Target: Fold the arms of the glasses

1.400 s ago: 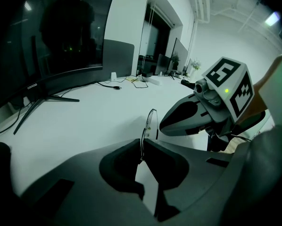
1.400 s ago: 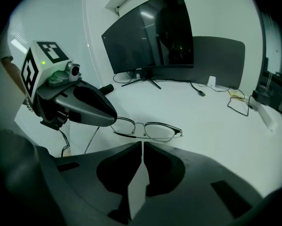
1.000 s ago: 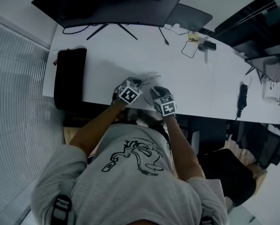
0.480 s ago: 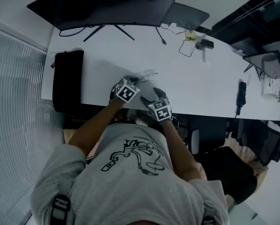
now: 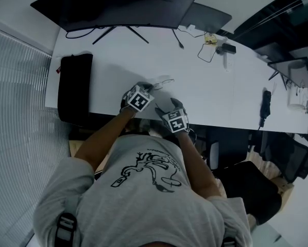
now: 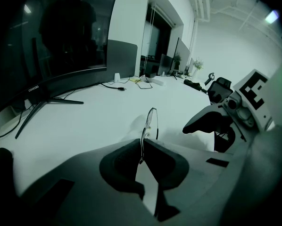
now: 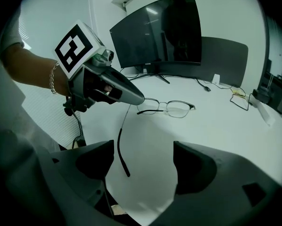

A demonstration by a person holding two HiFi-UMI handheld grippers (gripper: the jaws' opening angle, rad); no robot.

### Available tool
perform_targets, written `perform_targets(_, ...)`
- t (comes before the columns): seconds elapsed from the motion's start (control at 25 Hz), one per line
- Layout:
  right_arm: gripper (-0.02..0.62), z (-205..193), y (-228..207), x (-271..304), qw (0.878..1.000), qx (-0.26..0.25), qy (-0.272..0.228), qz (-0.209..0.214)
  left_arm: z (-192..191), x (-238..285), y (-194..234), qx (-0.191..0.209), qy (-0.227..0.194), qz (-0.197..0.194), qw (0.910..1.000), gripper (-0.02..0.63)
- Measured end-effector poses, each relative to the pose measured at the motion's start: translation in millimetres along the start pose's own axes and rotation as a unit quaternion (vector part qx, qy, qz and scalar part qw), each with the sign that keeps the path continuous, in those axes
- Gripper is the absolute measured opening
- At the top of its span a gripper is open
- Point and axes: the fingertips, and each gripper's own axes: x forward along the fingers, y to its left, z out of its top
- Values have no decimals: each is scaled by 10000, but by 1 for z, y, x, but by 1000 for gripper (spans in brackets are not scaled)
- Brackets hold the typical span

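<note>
Left gripper (image 6: pixel 142 145) has its jaws nearly together, pinching the thin wire arm of the glasses (image 6: pixel 150 121). The right gripper (image 7: pixel 143 161) stands wide apart, its jaws having just been opening; the dark tip of that same arm (image 7: pixel 122 155) hangs in the gap near one jaw, and neither pad presses on it.

The glasses sit low over the near edge of the white desk (image 5: pixel 210 96), in front of the person. Whether the frame touches the desktop cannot be told.

Around them, a curved monitor (image 5: pixel 118 4) spans the far edge of the desk on a splayed stand. A black pouch (image 5: pixel 74 86) lies at the left end, well apart from the glasses. Loose cables (image 5: pixel 210 50) trail toward the right. Nothing lies between the grippers and the glasses.

The head view shows the left gripper (image 5: pixel 149 88) and the right gripper (image 5: pixel 167 105) close together, with the glasses (image 5: pixel 163 81) only as a faint wire outline. The right gripper view gives the glasses (image 7: pixel 171 108) plainly: both lenses face on, one arm seemingly laid across behind them, the other running out from the left gripper (image 7: pixel 136 98). It also shows a bracelet (image 7: pixel 53 79) on that wrist. The left gripper view sees the frame edge-on, with the right gripper (image 6: pixel 202 121) just beside it.

Count: one pair of glasses with two arms, two grippers, one monitor, one pouch.
</note>
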Motion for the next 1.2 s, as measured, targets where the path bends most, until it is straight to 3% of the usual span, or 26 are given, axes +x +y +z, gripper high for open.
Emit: perform_targets(1.2, 396, -18, -29, -8, 9990, 89, 195, -380, -8, -3, -14, 93, 91, -175, 9998, 37)
